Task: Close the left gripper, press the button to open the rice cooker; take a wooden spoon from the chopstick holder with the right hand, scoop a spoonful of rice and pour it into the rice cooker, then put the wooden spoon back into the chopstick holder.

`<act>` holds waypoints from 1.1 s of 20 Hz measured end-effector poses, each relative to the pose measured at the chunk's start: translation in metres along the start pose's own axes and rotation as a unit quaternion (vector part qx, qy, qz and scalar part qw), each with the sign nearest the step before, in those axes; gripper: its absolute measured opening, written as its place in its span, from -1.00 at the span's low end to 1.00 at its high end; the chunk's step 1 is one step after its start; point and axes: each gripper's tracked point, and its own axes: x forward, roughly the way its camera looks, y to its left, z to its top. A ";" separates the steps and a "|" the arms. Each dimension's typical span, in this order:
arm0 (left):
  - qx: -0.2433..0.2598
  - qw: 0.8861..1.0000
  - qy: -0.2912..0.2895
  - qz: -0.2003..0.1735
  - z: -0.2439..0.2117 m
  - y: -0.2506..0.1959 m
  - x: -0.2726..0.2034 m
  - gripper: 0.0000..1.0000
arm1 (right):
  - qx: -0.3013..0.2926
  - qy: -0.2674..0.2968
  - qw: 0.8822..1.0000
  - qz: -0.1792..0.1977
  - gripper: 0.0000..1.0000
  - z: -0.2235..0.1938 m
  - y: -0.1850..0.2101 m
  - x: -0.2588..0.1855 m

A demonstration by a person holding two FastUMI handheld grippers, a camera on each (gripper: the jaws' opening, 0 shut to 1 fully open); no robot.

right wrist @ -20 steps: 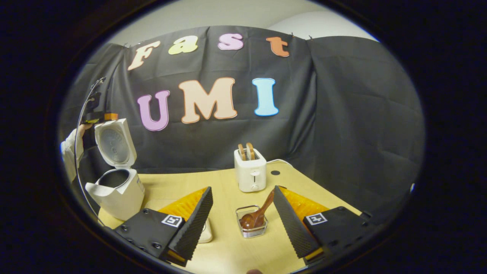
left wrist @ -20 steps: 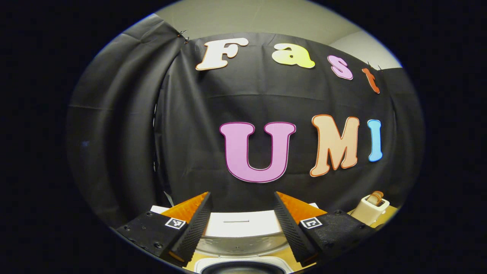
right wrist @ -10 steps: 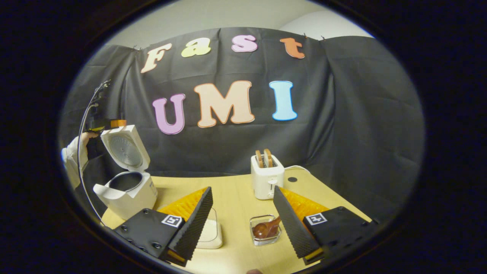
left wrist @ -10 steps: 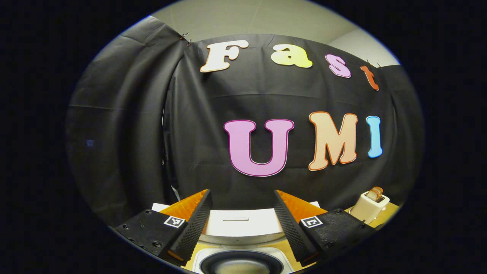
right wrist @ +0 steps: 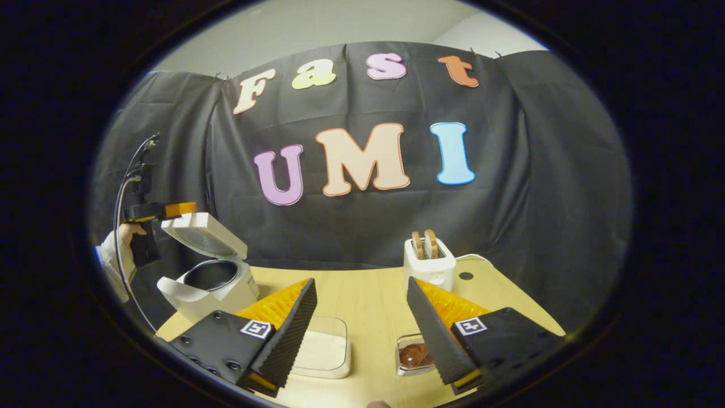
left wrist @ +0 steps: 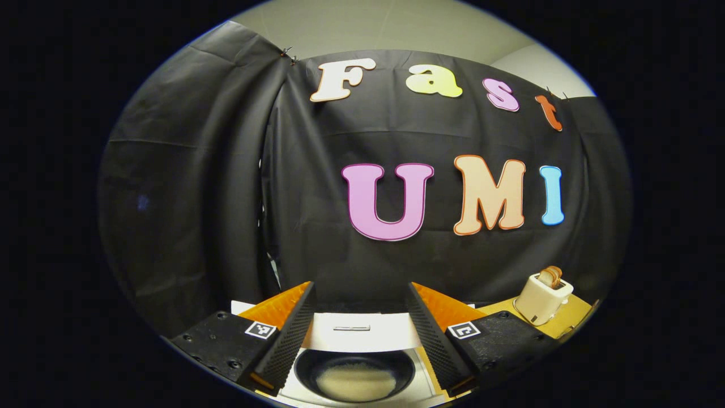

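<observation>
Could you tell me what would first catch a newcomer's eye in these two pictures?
Probably the white rice cooker at the table's far left in the right gripper view, its lid propped partly open under the left gripper. Next, the white toaster holding two brown slices, by the back wall. Nearest, the open right gripper hangs above a clear holder containing a dark wooden spoon.

Black cloth wall (right wrist: 538,170) behind a pale wooden table (right wrist: 368,306).

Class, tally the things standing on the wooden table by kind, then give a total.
Rice cooker: 1
Toaster: 1
Shallow white container: 1
Clear chopstick holder with a wooden spoon: 1
Total: 4
</observation>
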 end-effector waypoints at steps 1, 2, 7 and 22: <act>0.000 1.000 0.007 0.003 -0.007 0.000 -0.006 0.87 | 0.000 0.001 1.000 0.005 0.99 0.000 0.002 0.001; -0.001 1.000 0.011 0.005 -0.012 0.000 -0.011 0.87 | 0.000 0.002 1.000 0.009 0.99 -0.001 0.003 0.002; 0.002 0.999 0.044 0.009 -0.042 -0.002 -0.032 0.87 | 0.004 0.003 1.000 0.022 0.99 -0.001 0.006 0.003; 0.000 0.994 0.111 0.003 -0.114 -0.003 -0.068 0.87 | -0.003 0.018 0.999 0.034 1.00 -0.009 0.022 0.005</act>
